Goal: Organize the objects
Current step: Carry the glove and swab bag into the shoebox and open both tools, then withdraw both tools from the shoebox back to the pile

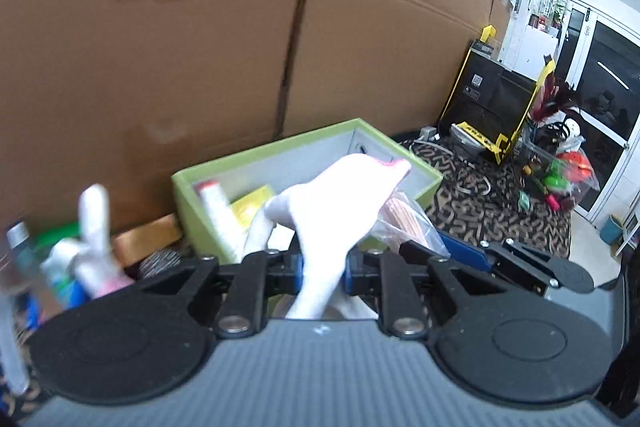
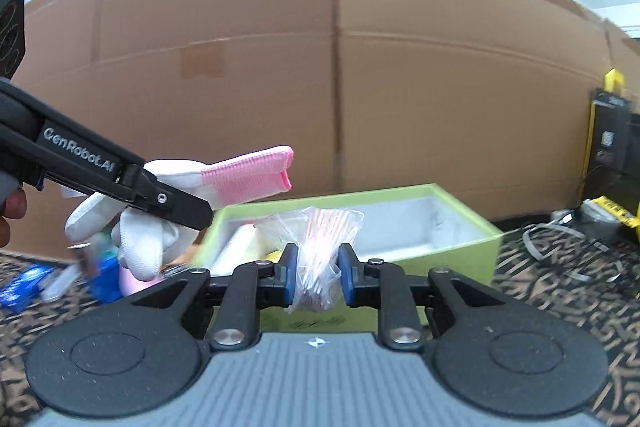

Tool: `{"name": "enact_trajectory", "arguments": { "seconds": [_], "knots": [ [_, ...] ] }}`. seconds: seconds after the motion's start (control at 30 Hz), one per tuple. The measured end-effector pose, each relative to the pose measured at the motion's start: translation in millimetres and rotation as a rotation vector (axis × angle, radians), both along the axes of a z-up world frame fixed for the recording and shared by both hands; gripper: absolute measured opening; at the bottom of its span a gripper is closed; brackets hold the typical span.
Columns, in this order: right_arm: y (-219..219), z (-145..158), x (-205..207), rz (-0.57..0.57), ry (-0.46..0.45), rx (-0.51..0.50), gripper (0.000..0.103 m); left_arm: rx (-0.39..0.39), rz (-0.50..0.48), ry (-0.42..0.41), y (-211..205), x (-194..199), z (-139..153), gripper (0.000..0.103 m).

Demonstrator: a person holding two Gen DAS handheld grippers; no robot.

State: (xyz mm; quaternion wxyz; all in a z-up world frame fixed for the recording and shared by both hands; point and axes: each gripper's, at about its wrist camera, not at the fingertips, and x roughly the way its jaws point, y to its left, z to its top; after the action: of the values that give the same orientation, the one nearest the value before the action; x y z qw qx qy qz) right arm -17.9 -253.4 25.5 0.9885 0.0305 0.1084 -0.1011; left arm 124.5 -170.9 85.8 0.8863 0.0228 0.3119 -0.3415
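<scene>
My left gripper (image 1: 322, 273) is shut on a white glove (image 1: 336, 195) with a pink cuff and holds it in the air by the near left side of a green open box (image 1: 184, 193). The glove (image 2: 172, 183) and left gripper (image 2: 188, 211) also show at the left of the right wrist view. My right gripper (image 2: 318, 277) is shut on a clear plastic bag of thin sticks (image 2: 320, 239), held at the near rim of the green box (image 2: 472, 247). The bag (image 1: 404, 223) shows behind the glove in the left wrist view. The box holds a white bottle (image 1: 218, 217) and a yellow item (image 1: 250, 209).
A tall cardboard wall (image 2: 320, 67) stands right behind the box. Loose bottles and small items (image 1: 64, 259) lie on the patterned carpet left of the box. A black and yellow case (image 1: 492, 99) and a heap of toys (image 1: 560, 171) sit to the right.
</scene>
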Motion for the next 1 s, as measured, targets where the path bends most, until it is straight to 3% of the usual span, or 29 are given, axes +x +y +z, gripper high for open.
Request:
{"name": "enact_trajectory", "arguments": {
  "seconds": [0.2,0.43,0.47,0.5,0.53,0.57,0.67,0.8,1.0],
  "knots": [
    [-44.2,-1.8,35.7,-0.057,0.019,-0.028,0.025,0.051,0.041,-0.02,-65.7,45.1,-7.5,0.017],
    [-75.6,-13.8,72.4,-0.087,0.022,0.016,0.025,0.089,0.069,-0.002,-114.1,86.8,-34.7,0.018],
    [-77.4,-16.3,77.5,-0.084,0.019,0.015,0.026,0.095,0.067,-0.006,-117.7,92.3,-39.6,0.024],
    [-78.7,-20.1,82.4,-0.076,0.021,0.004,0.035,0.098,0.055,-0.005,-120.8,97.5,-45.0,0.034],
    [-79.6,-23.4,83.7,-0.074,0.041,-0.009,0.045,0.108,0.055,0.007,-121.5,101.8,-50.7,0.069],
    [-79.7,-26.9,85.8,-0.094,0.064,-0.023,0.058,0.119,0.092,0.014,-119.0,104.5,-55.6,0.084],
    [-78.6,-30.8,70.3,-0.122,0.039,-0.048,0.061,0.047,0.141,0.002,-93.3,99.1,-62.0,0.103],
    [-66.9,-23.4,27.1,-0.149,-0.075,0.011,0.08,-0.077,0.189,0.066,-50.5,80.4,-56.5,0.103],
    [-27.1,-25.0,-5.8,-0.031,-0.122,0.094,0.083,-0.129,0.151,-0.025,4.2,19.1,-49.2,0.103]
  ]
}}
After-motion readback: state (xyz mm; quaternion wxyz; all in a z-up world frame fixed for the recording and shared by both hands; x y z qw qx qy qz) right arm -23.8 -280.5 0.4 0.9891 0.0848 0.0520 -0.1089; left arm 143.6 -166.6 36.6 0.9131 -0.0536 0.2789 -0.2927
